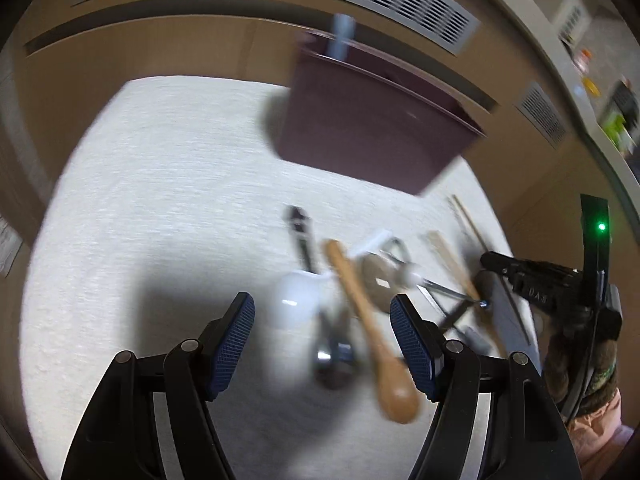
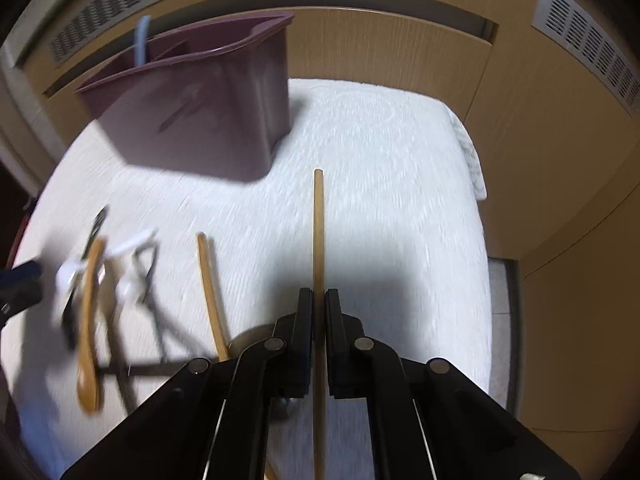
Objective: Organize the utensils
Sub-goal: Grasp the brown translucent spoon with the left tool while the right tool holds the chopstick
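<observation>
Utensils lie in loose pile on white cloth, directly ahead of your left gripper; jaws spread wide, nothing between pads. Wooden spoon crosses gap close to right-side pad; white spoon and metal spoon sit between fingers. Your right gripper clenched on wooden chopstick, stick pointing straight forward beyond fingertips. Maroon holder stands ahead-left of it on cloth, blue handle inside. Second wooden piece lies just left.

faint letters "DAS" on right gripper body, blurred
</observation>
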A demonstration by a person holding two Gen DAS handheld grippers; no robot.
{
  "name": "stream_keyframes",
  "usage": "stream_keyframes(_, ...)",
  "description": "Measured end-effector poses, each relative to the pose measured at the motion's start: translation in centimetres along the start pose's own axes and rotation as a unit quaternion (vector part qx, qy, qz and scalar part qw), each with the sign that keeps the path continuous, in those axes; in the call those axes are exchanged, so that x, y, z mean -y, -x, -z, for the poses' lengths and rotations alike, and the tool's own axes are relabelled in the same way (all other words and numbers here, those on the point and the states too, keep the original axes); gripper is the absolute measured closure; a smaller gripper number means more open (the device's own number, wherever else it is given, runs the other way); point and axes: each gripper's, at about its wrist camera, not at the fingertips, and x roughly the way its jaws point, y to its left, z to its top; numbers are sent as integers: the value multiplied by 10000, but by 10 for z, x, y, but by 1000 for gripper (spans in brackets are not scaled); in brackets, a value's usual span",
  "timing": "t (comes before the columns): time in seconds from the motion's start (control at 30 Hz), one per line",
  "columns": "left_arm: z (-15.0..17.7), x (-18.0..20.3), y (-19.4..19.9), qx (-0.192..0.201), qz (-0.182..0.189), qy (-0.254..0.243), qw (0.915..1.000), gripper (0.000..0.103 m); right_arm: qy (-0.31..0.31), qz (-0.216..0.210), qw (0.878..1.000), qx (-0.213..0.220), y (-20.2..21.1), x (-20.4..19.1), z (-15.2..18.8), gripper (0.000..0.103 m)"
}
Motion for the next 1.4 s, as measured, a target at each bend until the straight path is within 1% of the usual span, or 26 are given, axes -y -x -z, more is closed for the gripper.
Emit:
stream_keyframes(0.07, 2, 16, -7, -278, 433, -65, 9987, 35, 37, -83, 9999, 48, 11, 0, 15, 98)
stream_keyframes(0.1, 3, 22, -10, -413, 616, -41, 9972, 39, 54, -120, 9999, 81, 16, 0, 21, 98)
stream_keyframes(0.13, 4, 29, -15, -570, 773, -24, 9954, 41, 72, -142, 9998, 118, 20, 1, 27, 98)
stream_keyframes(0.17, 4, 36, -20, -670, 789, -41, 9946, 41, 92, -147, 9997, 152, 24, 0, 32, 98)
stream_keyframes(0.27, 1, 50, -33, -842, 449, -152, 9953, 41, 94, -239, 9994, 230, 28, 2, 44, 98)
stream_keyframes(0.3, -1, 52, -38, -888, 390, -114, 9952, 42, 61, -283, 9993, 238, 27, 5, 46, 98)
stream_keyframes(0.4, -11, 54, -54, -1054, 62, -19, 9944, 42, 9, -380, 9988, 297, 28, 10, 51, 98)
stream_keyframes(0.5, -19, 62, -62, -959, -220, -188, 9950, 42, 66, -397, 9985, 378, 32, 8, 53, 98)
stream_keyframes(0.57, -23, 66, -68, -845, -396, -359, 9950, 44, 145, -462, 9980, 399, 33, 6, 55, 97)
stream_keyframes(0.63, -24, 72, -71, -708, -598, -628, 9937, 53, 155, -495, 9977, 434, 32, 7, 54, 96)
stream_keyframes(0.67, -23, 74, -71, -685, -602, -749, 9930, 57, 152, -483, 9976, 476, 32, 6, 52, 96)
stream_keyframes(0.7, -21, 75, -72, -681, -619, -888, 9918, 68, 149, -463, 9976, 500, 32, 6, 49, 96)
stream_keyframes(0.77, -16, 74, -69, -657, -655, -1165, 9888, 71, 185, -424, 9975, 536, 30, 4, 43, 95)
stream_keyframes(0.83, -11, 71, -64, -685, -659, -1307, 9869, 74, 237, -404, 9977, 493, 23, 1, 34, 88)
stream_keyframes(0.9, -9, 62, -58, -731, -621, -1275, 9872, 74, 268, -406, 9979, 421, 14, -2, 27, 85)
stream_keyframes(1.03, -10, 52, -52, -806, -481, -1034, 9902, 73, 288, -597, 9977, 141, -5, -8, 17, 84)
stream_keyframes(1.07, -12, 49, -52, -811, -460, -945, 9911, 72, 266, -565, 9980, 124, -8, -10, 16, 85)
stream_keyframes(1.1, -13, 47, -52, -824, -434, -859, 9919, 70, 306, -492, 9982, 161, -7, -13, 15, 89)
stream_keyframes(1.13, -14, 46, -53, -842, -393, -785, 9926, 64, 354, -439, 9983, 174, -6, -15, 15, 98)
stream_keyframes(1.17, -17, 47, -55, -872, -351, -715, 9930, 61, 356, -449, 9982, 168, -5, -16, 16, 98)
stream_keyframes(1.2, -20, 49, -58, -900, -332, -668, 9931, 54, 311, -486, 9982, 159, -4, -15, 17, 98)
stream_keyframes(1.23, -23, 52, -60, -914, -363, -668, 9929, 51, 279, -490, 9983, 158, -2, -14, 18, 98)
stream_keyframes(1.33, -25, 63, -66, -828, -648, -906, 9903, 52, 223, -377, 9986, 290, 8, -10, 21, 98)
stream_keyframes(1.37, -22, 67, -66, -757, -792, -1077, 9881, 53, 186, -394, 9985, 338, 13, -9, 22, 98)
stream_keyframes(1.4, -19, 71, -66, -672, -927, -1183, 9864, 63, 141, -431, 9982, 393, 18, -7, 23, 98)
